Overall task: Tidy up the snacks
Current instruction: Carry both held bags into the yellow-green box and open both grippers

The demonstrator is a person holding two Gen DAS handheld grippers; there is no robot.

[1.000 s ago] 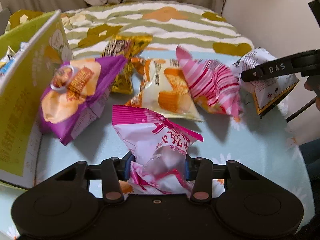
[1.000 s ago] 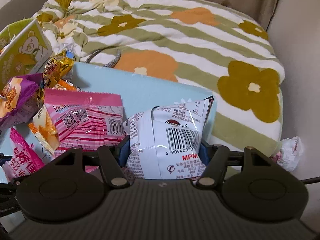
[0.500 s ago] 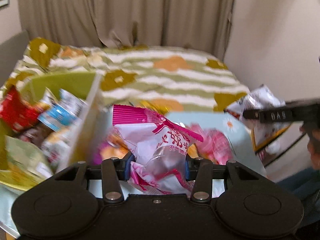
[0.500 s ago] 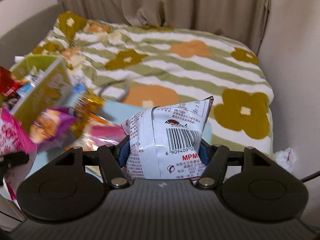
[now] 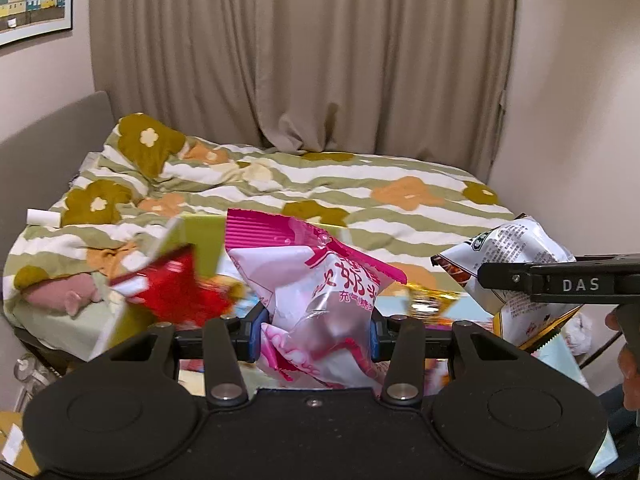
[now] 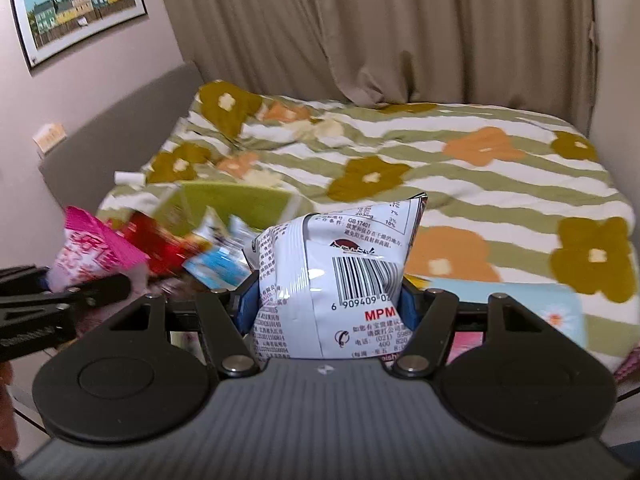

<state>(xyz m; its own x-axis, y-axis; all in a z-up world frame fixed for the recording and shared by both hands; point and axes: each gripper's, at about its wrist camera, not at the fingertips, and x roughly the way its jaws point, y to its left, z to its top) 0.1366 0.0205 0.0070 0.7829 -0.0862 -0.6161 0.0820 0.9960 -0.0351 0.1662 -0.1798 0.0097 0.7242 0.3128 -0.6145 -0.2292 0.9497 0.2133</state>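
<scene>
Bed with a green-striped flower quilt (image 5: 360, 184) fills the background, beige curtain (image 5: 304, 60) behind it, framed picture (image 6: 80, 12) on the left wall. Green snack box (image 6: 236, 204) sits low in front of the bed, blurred; inside it a red packet (image 5: 176, 292) and a blue-white packet (image 6: 218, 266), more contents likely but too smeared to tell. Light blue table surface (image 6: 520, 300) with daisy print is visible at lower right of the right wrist view, a pink packet edge (image 6: 466, 344) on it. Pink plush toy (image 5: 64, 296) lies on the bed's left edge.

Left gripper (image 5: 316, 330) is clamped on the pink-and-white snack bag (image 5: 316, 292), blue pads pressing both sides of the bag's lower half, bag upright and lifted off the table, near the box. Right gripper (image 6: 326, 312) is closed on the white snack bag (image 6: 336, 276) with barcode facing the camera, also lifted, pads squeezing its sides. In the left wrist view the white bag appears to the right, well apart from the pink one; in the right wrist view the pink bag sits left, beside the box. Nothing stands between either bag and the box.
</scene>
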